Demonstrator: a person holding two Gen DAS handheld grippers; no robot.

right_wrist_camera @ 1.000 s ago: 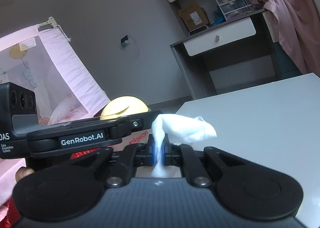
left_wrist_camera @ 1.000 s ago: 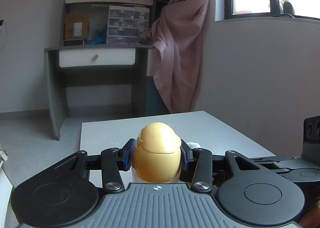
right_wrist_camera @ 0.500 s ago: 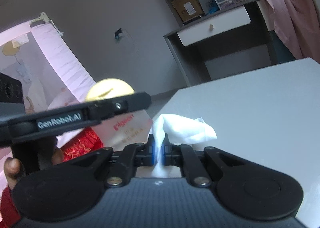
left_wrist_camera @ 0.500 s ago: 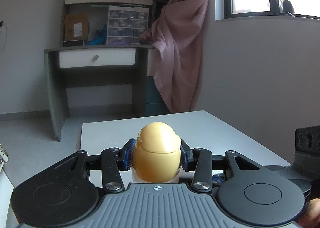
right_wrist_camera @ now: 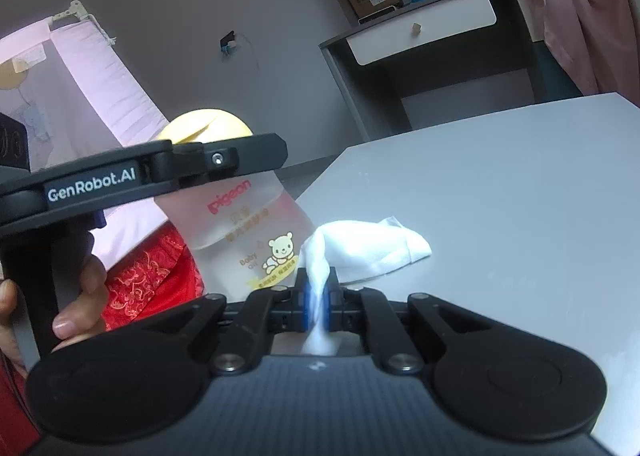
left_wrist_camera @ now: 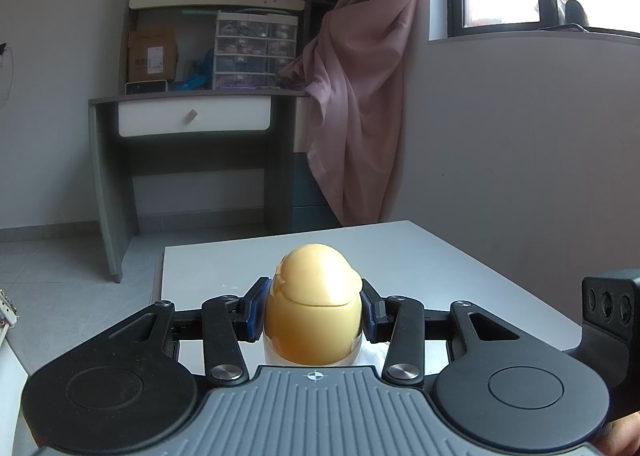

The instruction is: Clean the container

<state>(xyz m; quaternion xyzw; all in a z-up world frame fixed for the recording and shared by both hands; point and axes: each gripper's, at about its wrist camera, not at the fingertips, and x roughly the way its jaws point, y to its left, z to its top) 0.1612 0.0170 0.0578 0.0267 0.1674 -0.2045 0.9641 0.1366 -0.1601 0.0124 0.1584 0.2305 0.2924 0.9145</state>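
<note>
Currently the left claw (left_wrist_camera: 313,312) is clamping the yellow-capped translucent plastic baby-oil bottle (left_wrist_camera: 313,310) above the pale grey worktop (right_wrist_camera: 500,196); the right claw (right_wrist_camera: 316,296) is pinching a white cloth wipe (right_wrist_camera: 372,248). Pushing sideways while wiping is risking twisting the smooth bottle loose.

The right gripper (right_wrist_camera: 316,298) pinches a white cloth (right_wrist_camera: 368,246) beside the bottle (right_wrist_camera: 248,228) clamped by the left gripper (right_wrist_camera: 224,158) off the worktop's (right_wrist_camera: 500,196) left edge.
</note>
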